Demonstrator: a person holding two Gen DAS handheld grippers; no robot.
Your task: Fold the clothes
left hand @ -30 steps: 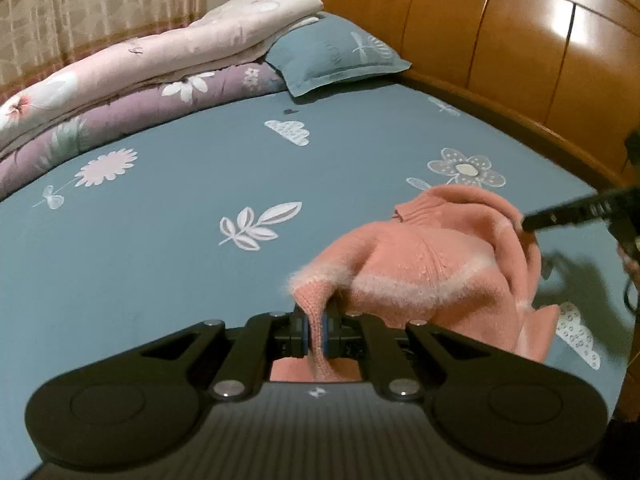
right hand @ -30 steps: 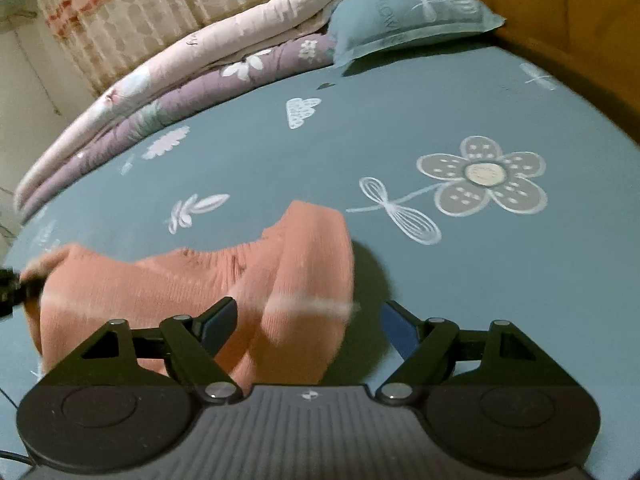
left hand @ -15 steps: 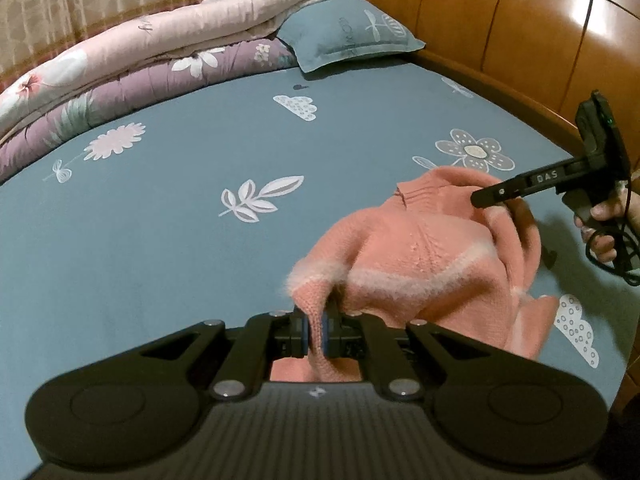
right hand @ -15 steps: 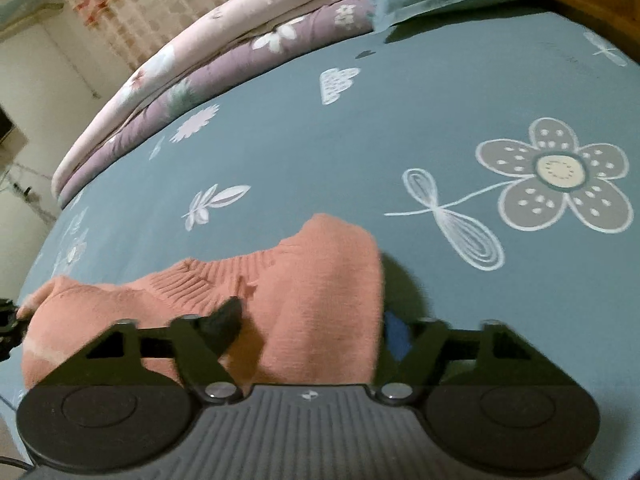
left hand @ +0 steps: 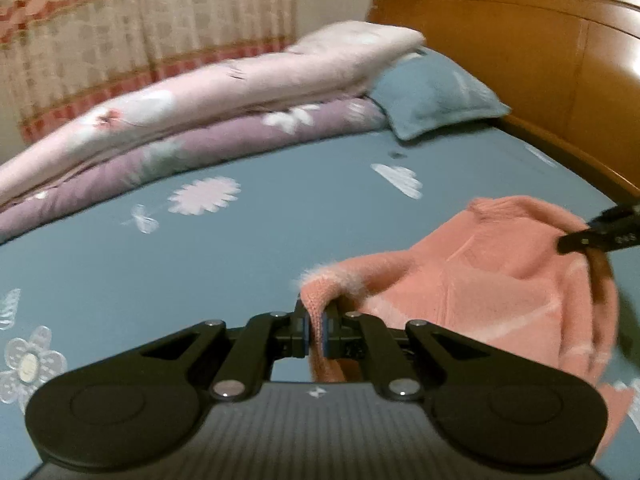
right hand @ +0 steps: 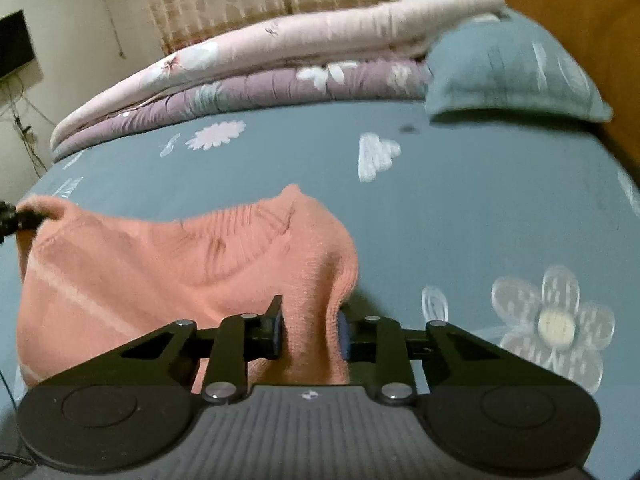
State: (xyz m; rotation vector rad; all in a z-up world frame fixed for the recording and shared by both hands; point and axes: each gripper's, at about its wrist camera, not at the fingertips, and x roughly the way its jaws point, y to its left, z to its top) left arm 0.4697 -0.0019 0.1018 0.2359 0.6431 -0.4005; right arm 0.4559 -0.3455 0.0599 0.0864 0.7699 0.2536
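Note:
A salmon-pink knit sweater [left hand: 492, 284] with pale stripes hangs between my two grippers above the blue patterned bedsheet [left hand: 200, 264]. My left gripper [left hand: 316, 328] is shut on one edge of the sweater. My right gripper [right hand: 310, 332] is shut on a fold of the sweater [right hand: 168, 276] near its ribbed collar. The right gripper also shows at the right edge of the left wrist view [left hand: 600, 236]. The left gripper's tip shows at the left edge of the right wrist view [right hand: 12, 220], holding the far corner.
Folded pink and purple quilts [left hand: 208, 116] lie along the far side of the bed. A blue pillow [left hand: 432, 96] leans at the wooden headboard [left hand: 540, 52]. Curtains [left hand: 140, 28] hang behind. A wall with cables [right hand: 20, 120] is at the left.
My right gripper has closed on the sweater fold it was straddling. Both grippers have lifted, raising the sweater off the sheet and tilting both views up toward the quilts and curtain.

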